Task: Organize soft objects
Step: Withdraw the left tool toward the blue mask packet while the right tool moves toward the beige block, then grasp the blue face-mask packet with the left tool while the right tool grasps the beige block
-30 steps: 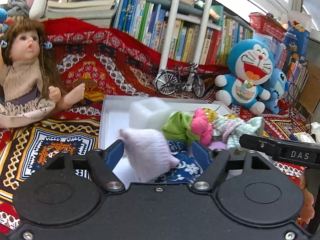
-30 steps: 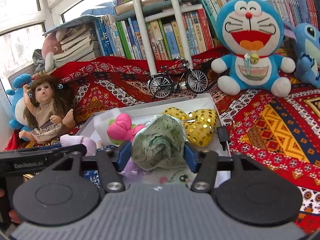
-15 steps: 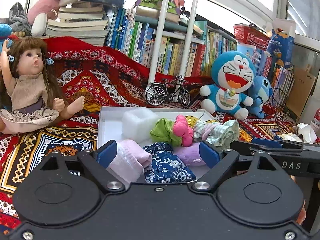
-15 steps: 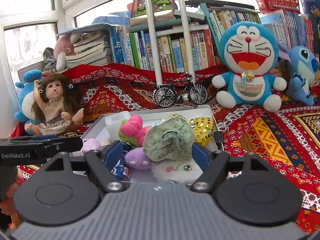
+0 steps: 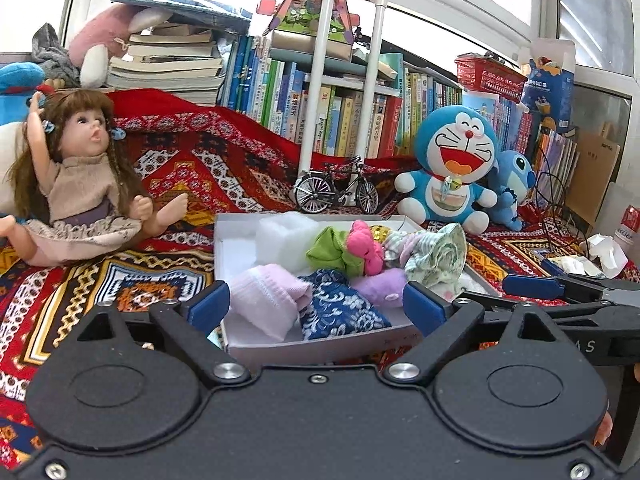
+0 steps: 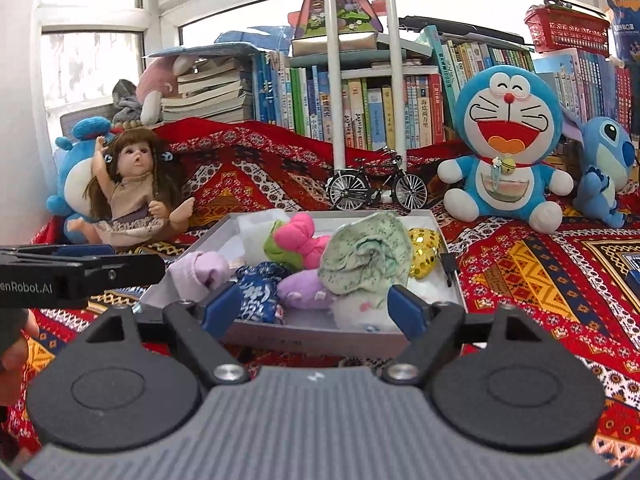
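- Left tool [image 5: 316, 306] is spread wide, blue pads [image 5: 210, 306] apart, jaws just opened further and gripping nothing.
- Beyond and between its pads, low centre of the left view, lies the pink sock [image 5: 268, 298], inside the white box [image 5: 320, 346] at its near left corner, touching neither pad.
- Just right of the sock sits the blue floral pouch [image 5: 340, 308], then a purple plush [image 5: 382, 290] behind it.
- Right tool [image 6: 318, 310] is released too, jaws just opened further, pads [image 6: 406, 310] clear on both sides.
- The green cloth [image 6: 366, 260] rests in the box [image 6: 312, 338], above and beyond the gap between the right tool's pads, on top of the pile and not held.
- Around it in the right view: pink bow plush [image 6: 302, 238] to its left, gold sequin piece [image 6: 424, 254] to its right, a white plush [image 6: 360, 306] under it at the near wall.
- Each tool shows at the edge of the other's view, the right one at the left view's right edge, the left one at the right view's left edge.
- The box sits on a red patterned blanket [image 6: 532, 276]; doll [image 5: 80, 184] at left, bicycle model [image 5: 336, 192] behind the box, blue cat plush [image 6: 506, 140] at right.
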Motion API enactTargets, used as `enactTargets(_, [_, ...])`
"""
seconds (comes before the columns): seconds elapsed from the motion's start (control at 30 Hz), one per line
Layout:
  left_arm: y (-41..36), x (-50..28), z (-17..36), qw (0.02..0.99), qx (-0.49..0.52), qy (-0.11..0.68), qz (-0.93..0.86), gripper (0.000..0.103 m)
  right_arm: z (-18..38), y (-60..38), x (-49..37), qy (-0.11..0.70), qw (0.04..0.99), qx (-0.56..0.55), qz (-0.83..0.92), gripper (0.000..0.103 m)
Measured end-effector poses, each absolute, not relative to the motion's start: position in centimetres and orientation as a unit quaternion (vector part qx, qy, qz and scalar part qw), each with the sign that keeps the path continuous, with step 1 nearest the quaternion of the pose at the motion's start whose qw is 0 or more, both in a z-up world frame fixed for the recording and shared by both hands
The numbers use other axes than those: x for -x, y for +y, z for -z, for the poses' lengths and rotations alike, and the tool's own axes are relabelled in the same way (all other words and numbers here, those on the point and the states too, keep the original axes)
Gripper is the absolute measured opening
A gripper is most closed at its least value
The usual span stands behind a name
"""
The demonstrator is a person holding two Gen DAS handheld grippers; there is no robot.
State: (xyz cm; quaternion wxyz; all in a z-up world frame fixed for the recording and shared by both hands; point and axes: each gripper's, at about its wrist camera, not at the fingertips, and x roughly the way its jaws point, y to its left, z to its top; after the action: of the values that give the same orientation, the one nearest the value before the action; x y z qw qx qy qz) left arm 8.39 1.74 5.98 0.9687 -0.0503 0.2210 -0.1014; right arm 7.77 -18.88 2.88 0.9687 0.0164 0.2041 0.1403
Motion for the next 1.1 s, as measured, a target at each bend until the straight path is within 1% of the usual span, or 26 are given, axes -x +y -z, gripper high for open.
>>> enactTargets(0.27, [2.8,-7.1,-4.6,0.967,0.054,0.233,0.092,0.095,-1.8,-17.5,-6.2,0.204,0.969,0.012,-0.141,0.093])
enactTargets(0.43, [3.4,-6.4,-3.7,0.966,0.051,0.239,0.08,0.095,-0.9,-16.6,-5.5,0.211,0.966,0.027,-0.145,0.094])
enactTargets(0.77, [4.7,-5.8,-1.8,0.962,0.063,0.26,0.056,0.096,1.4,-15.6,-4.4,0.23,0.961,0.038,-0.146,0.098])
enactTargets(1.1, [5.6,-6.5,-0.7,0.956,0.081,0.279,0.038,0.096,2.9,-15.1,-4.1,0.244,0.958,0.047,-0.14,0.099])
